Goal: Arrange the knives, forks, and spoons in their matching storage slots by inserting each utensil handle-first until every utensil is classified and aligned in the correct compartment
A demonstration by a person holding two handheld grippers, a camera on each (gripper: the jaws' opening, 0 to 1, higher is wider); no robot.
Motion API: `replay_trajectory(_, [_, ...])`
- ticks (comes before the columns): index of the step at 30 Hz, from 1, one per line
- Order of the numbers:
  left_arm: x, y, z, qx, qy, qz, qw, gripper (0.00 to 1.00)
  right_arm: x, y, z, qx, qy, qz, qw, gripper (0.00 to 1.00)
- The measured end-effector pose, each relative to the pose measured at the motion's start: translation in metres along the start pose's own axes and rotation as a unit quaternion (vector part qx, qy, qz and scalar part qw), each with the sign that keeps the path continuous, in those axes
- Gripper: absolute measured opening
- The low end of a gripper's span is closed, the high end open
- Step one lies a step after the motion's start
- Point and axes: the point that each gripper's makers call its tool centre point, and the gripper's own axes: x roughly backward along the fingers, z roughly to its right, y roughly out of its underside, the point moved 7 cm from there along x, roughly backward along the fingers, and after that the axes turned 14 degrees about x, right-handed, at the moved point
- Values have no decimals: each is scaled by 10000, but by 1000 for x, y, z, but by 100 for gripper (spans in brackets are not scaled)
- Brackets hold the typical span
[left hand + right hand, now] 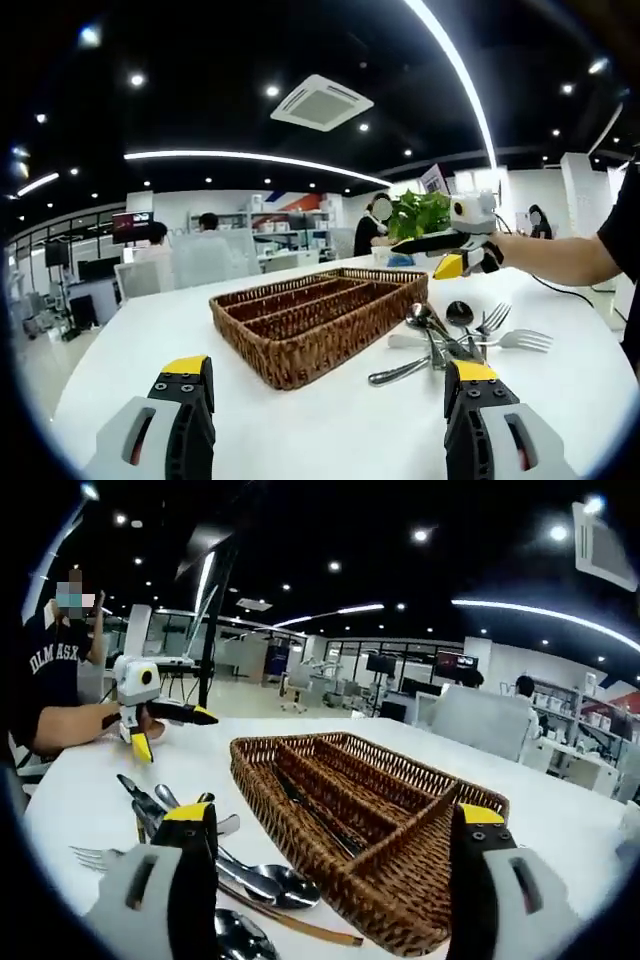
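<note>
Left tongs (330,385) and right tongs (330,825) both spread wide and empty, wicker tray (310,320) ahead between them, utensil pile (455,335) beside it on white counter (300,420).

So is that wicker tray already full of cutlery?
No: the wicker tray has bare compartments, while the forks and spoons lie heaped on the white table beside it.

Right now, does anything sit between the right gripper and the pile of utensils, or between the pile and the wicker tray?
Nothing visible does. The right gripper hangs open over the utensils, which lie on the white table right beside the wicker tray.
</note>
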Motion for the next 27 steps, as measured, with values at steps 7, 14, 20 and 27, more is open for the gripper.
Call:
replay_trajectory(7, [1, 0, 1, -15, -6, 19, 10000, 100, 27, 1, -5, -88, 210, 101, 9997, 99])
replay_trajectory(14, [2, -1, 2, -13, -6, 42, 10000, 100, 49, 5, -13, -125, 387, 148, 9991, 99])
replay_trajectory(20, [2, -2, 4, -45, 9, 48, 10000, 100, 66, 11, -21, -156, 478, 125, 9987, 99])
replay_trajectory(27, [1, -3, 8, -86, 67, 59, 9999, 100, 75, 17, -18, -209, 663, 245, 9973, 99])
